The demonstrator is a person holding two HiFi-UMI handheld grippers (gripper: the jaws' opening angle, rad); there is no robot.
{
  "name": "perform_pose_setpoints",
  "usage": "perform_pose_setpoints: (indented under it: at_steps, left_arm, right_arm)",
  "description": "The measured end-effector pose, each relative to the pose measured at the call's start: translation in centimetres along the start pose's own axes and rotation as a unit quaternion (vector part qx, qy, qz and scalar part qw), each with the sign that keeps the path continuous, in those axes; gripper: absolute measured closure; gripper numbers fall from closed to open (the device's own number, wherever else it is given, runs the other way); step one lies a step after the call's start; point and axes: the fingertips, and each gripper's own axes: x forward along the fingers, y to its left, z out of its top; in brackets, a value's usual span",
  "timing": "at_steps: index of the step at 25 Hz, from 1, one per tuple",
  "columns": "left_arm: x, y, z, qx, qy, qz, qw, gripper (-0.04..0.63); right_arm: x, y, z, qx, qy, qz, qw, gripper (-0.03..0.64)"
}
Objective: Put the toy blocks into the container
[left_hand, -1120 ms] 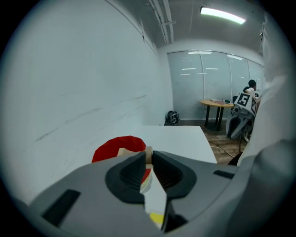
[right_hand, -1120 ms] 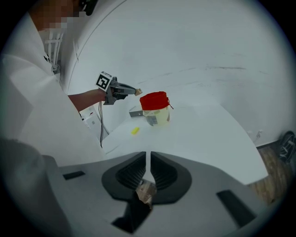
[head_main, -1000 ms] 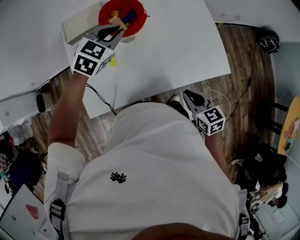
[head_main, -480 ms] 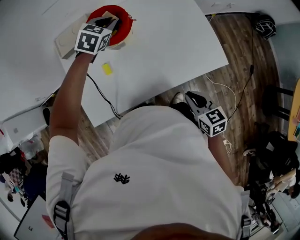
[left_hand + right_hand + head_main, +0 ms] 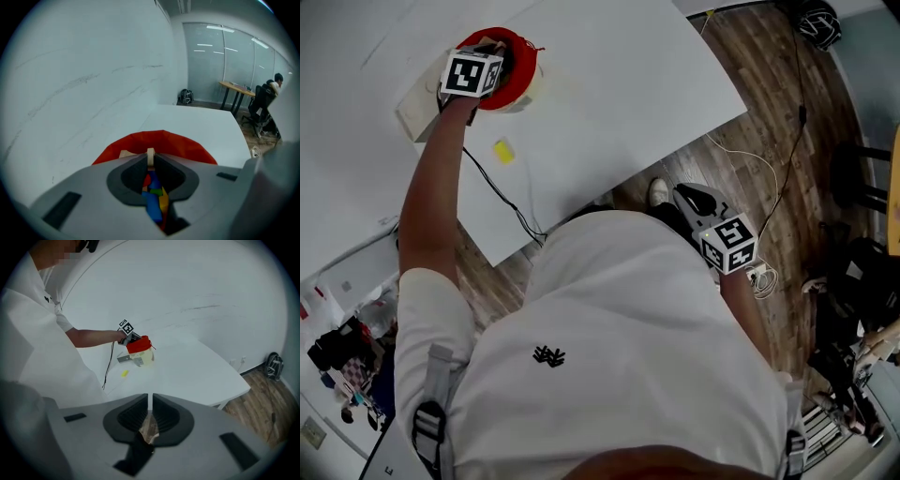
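Head view shows one red container (image 5: 520, 77) far left on the white worktop (image 5: 619, 103) and one loose yellow block (image 5: 502, 151) between it and the near edge, with open surface running right to the corner. The left tongs (image 5: 151, 161) pinch one thin pale wooden block (image 5: 150, 153) above the container's several coloured blocks (image 5: 153, 208). The right tongs (image 5: 150, 400), closed to a slit on nothing, hang beyond the near edge over the wooden floor (image 5: 750, 141).

Head view overhead, gripper views — left near shared container (image 5: 161, 140), right far
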Motion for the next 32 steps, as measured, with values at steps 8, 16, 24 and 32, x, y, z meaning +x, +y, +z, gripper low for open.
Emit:
perform_pose_setpoints:
  at_steps: [8,16,24,32]
  left_arm:
    - [1.6,-0.3,-0.4,0.012,0.063,-0.022,0.9977,0.538]
    - [2.5,0.0,-1.0,0.003,0.097,-0.037,0.9946,0.529]
    - [1.7,0.3,-1.0,-0.002,0.086,-0.015,0.9962,0.476]
    - [-1.8,0.4,-0.6,-0.047,0.046,0.018,0.9977,0.471]
  right_arm:
    - [-1.0,-2.1,0.1,0.001,0.004,-0.004,1.0,0.584]
    - [-1.6,-4.0,1.2,-0.006,-0.003,0.002,1.0,0.584]
    - [-2.1,-6.5,1.3,-0.013,-0.003,0.021,1.0,0.584]
    - [-2.0,-8.6,2.4,-0.044,0.001,0.058,0.997,0.584]
